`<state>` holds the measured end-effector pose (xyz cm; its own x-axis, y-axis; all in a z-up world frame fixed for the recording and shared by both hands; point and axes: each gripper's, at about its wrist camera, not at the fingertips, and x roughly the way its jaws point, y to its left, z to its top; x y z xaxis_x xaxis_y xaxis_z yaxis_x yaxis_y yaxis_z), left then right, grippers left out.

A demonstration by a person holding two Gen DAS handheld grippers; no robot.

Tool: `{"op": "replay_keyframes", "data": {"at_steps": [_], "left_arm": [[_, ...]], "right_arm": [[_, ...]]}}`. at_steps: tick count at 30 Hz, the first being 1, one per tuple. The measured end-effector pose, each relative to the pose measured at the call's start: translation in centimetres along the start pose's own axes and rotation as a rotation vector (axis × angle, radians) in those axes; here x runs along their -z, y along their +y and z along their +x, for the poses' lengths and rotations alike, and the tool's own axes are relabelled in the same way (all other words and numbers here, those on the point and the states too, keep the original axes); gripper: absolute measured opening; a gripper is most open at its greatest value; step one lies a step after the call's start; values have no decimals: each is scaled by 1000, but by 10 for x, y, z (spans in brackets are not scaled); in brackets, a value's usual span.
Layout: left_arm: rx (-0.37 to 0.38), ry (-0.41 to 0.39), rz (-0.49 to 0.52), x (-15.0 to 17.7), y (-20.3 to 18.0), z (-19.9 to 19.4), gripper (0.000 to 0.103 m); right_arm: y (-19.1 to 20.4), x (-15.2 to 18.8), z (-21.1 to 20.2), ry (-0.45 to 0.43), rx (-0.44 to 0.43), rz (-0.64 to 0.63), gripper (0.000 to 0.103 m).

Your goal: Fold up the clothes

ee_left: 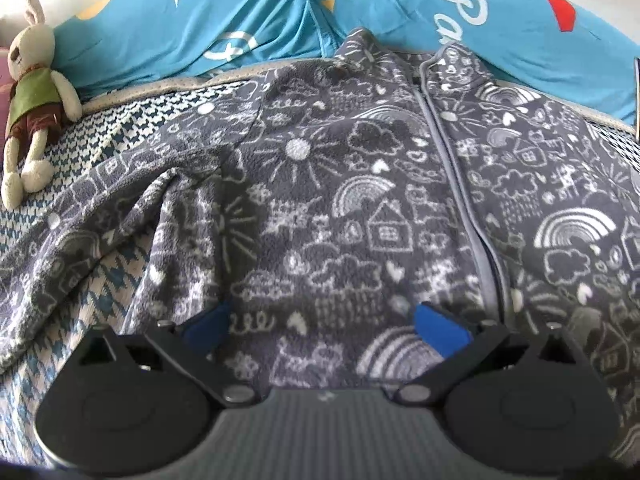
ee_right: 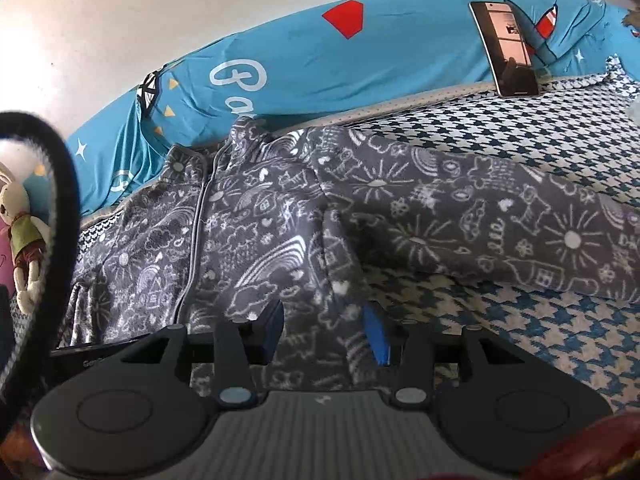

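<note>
A grey fleece zip jacket (ee_left: 360,184) with white doodle print lies front up on the houndstooth bedspread (ee_left: 104,280), collar toward the blue pillow. My left gripper (ee_left: 325,322) is open wide, low over the jacket's lower front left of the zipper, blue fingertips (ee_left: 438,330) resting near the fabric. In the right wrist view one sleeve (ee_right: 500,224) stretches out to the right. My right gripper (ee_right: 325,332) stands open at a narrower gap, with the jacket's (ee_right: 256,240) side edge below the armpit lying between its blue pads (ee_right: 376,338).
A long blue pillow (ee_left: 256,28) runs along the back against a white wall. A stuffed rabbit (ee_left: 34,96) lies at the left. A phone (ee_right: 510,46) leans on the pillow at the back right. Bare bedspread (ee_right: 520,344) shows at the right.
</note>
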<state>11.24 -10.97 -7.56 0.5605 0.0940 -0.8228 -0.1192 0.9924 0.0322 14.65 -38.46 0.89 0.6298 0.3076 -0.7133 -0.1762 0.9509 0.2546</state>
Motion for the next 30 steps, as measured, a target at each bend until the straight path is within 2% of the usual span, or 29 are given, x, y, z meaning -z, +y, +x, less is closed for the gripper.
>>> {"op": "replay_keyframes", "data": {"at_steps": [7, 19, 22, 24, 27, 30], "left_arm": [[7, -42, 6, 3, 1, -18, 103], [36, 20, -104, 9, 25, -21, 103], [37, 51, -121, 17, 29, -19, 103], [25, 74, -100, 22, 26, -15, 103], [-18, 61, -33, 27, 16, -13, 103], [-33, 51, -25, 29, 13, -13, 103]], "right_arm": [[1, 2, -1, 6, -4, -34, 45], [16, 11, 11, 51, 8, -106, 46], [22, 14, 17, 67, 22, -139, 51], [25, 17, 22, 85, 28, -143, 52], [29, 20, 28, 95, 54, -167, 53], [33, 22, 30, 93, 75, -200, 54]]}}
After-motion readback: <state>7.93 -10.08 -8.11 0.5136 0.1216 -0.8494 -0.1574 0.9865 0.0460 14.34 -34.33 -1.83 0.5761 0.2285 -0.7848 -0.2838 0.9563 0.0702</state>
